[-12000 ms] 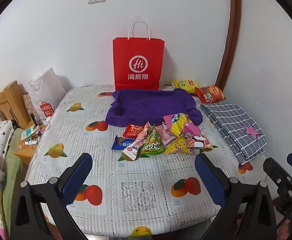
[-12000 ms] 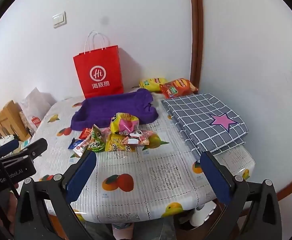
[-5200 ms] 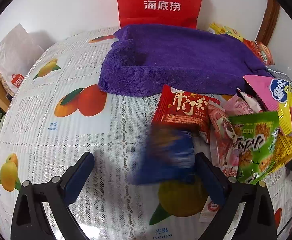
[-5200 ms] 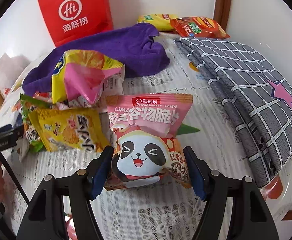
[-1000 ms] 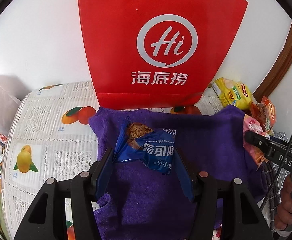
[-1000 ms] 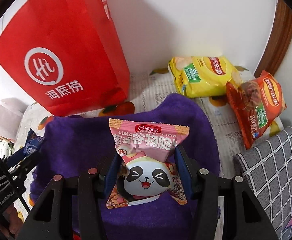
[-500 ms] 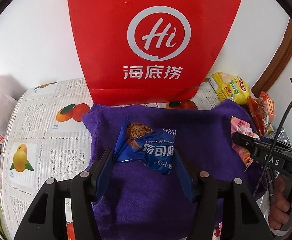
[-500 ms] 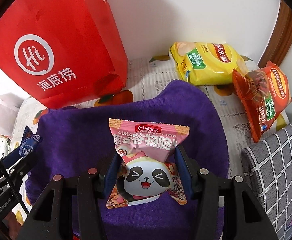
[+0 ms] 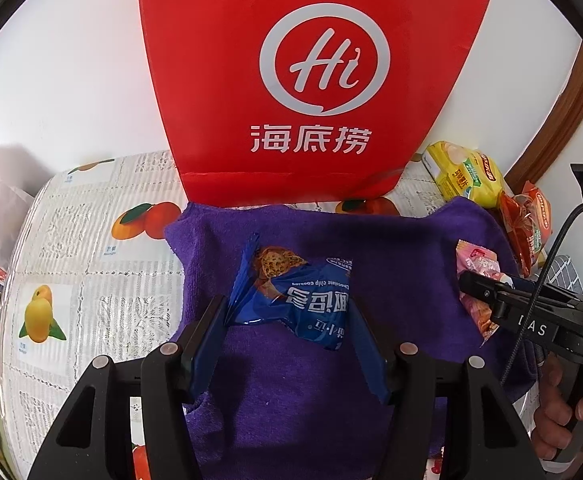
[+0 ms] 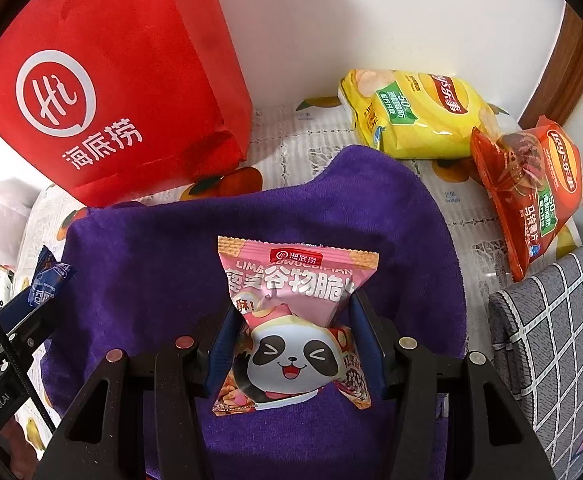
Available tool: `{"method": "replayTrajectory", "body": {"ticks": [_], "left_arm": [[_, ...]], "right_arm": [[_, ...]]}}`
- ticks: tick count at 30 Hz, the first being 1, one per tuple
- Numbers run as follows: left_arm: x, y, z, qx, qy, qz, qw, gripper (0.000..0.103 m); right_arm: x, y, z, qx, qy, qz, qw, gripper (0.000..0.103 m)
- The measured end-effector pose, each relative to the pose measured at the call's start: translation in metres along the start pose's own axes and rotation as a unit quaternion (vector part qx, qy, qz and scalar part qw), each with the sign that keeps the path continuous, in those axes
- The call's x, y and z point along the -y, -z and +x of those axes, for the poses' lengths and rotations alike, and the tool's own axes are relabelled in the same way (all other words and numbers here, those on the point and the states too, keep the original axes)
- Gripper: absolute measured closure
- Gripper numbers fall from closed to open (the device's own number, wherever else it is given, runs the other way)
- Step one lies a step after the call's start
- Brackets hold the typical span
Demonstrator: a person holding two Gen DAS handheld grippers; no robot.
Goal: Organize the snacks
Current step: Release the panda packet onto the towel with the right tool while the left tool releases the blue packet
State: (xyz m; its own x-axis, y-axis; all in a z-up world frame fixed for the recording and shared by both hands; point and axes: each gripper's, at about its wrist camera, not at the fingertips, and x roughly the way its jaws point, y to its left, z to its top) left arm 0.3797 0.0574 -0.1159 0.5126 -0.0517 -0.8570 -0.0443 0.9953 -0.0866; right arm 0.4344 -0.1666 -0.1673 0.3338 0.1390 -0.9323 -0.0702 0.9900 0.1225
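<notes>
My left gripper (image 9: 287, 312) is shut on a blue chocolate-chip cookie packet (image 9: 307, 300) and holds it over the purple towel (image 9: 391, 248). My right gripper (image 10: 294, 312) is shut on a pink panda snack packet (image 10: 299, 276), also above the purple towel (image 10: 151, 264). Each gripper shows in the other's view. The right one comes in from the right edge with the pink packet (image 9: 476, 268). The left one comes in from the left edge with the blue packet (image 10: 49, 276). I cannot tell whether either packet touches the towel.
A red paper bag (image 9: 311, 80) stands against the wall just behind the towel. A yellow chip bag (image 10: 415, 116) and an orange-red chip bag (image 10: 531, 184) lie in the back right corner. A folded grey checked cloth (image 10: 551, 340) lies to the right. The fruit-print tablecloth (image 9: 91, 272) extends left.
My right gripper has sunk closer to the purple towel with the pink packet still in it. My left gripper keeps the blue packet almost in place.
</notes>
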Motion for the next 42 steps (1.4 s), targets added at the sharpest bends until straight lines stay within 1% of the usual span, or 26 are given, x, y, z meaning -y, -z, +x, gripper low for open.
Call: {"method": "replayTrajectory", "body": {"ticks": [5, 8, 9, 13, 19, 23, 25, 28, 34, 38, 42], "left_arm": [[0.001, 0.001, 0.002, -0.003, 0.0, 0.003, 1.0, 0.044], [0.003, 0.002, 0.004, -0.005, -0.001, 0.004, 1.0, 0.044], [0.003, 0.002, 0.004, -0.005, -0.001, 0.005, 1.0, 0.044], [0.004, 0.002, 0.006, -0.007, -0.002, 0.006, 1.0, 0.044], [0.005, 0.004, 0.012, -0.015, 0.001, 0.007, 0.9999, 0.044], [0.007, 0.005, 0.015, -0.024, 0.009, 0.008, 0.9996, 0.044], [0.009, 0.005, 0.015, -0.026, 0.008, 0.01, 0.9996, 0.044], [0.01, 0.006, 0.017, -0.028, 0.007, 0.012, 0.9995, 0.044], [0.012, 0.006, 0.021, -0.035, 0.007, 0.016, 0.9992, 0.043], [0.014, 0.006, 0.023, -0.038, 0.008, 0.017, 0.9991, 0.043], [0.015, 0.007, 0.022, -0.038, 0.01, 0.018, 0.9991, 0.044]], "right_arm": [[0.0, 0.0, 0.002, -0.006, 0.002, -0.003, 1.0, 0.048], [-0.001, 0.0, -0.001, 0.0, 0.003, -0.008, 1.0, 0.041], [-0.002, 0.0, -0.003, 0.003, 0.005, -0.01, 1.0, 0.04], [-0.002, -0.001, -0.009, 0.007, 0.011, -0.012, 1.0, 0.04], [0.002, -0.001, -0.03, 0.026, -0.005, -0.001, 1.0, 0.039], [0.003, -0.001, -0.044, 0.043, -0.008, 0.005, 0.999, 0.032], [0.002, -0.002, -0.049, 0.05, -0.006, 0.005, 0.999, 0.032], [-0.002, -0.002, -0.052, 0.047, 0.001, 0.0, 0.999, 0.032], [-0.004, -0.003, -0.054, 0.043, 0.027, -0.003, 0.999, 0.031], [-0.003, -0.001, -0.058, 0.052, 0.03, -0.003, 0.998, 0.031], [-0.002, -0.002, -0.06, 0.059, 0.022, 0.0, 0.998, 0.031]]}}
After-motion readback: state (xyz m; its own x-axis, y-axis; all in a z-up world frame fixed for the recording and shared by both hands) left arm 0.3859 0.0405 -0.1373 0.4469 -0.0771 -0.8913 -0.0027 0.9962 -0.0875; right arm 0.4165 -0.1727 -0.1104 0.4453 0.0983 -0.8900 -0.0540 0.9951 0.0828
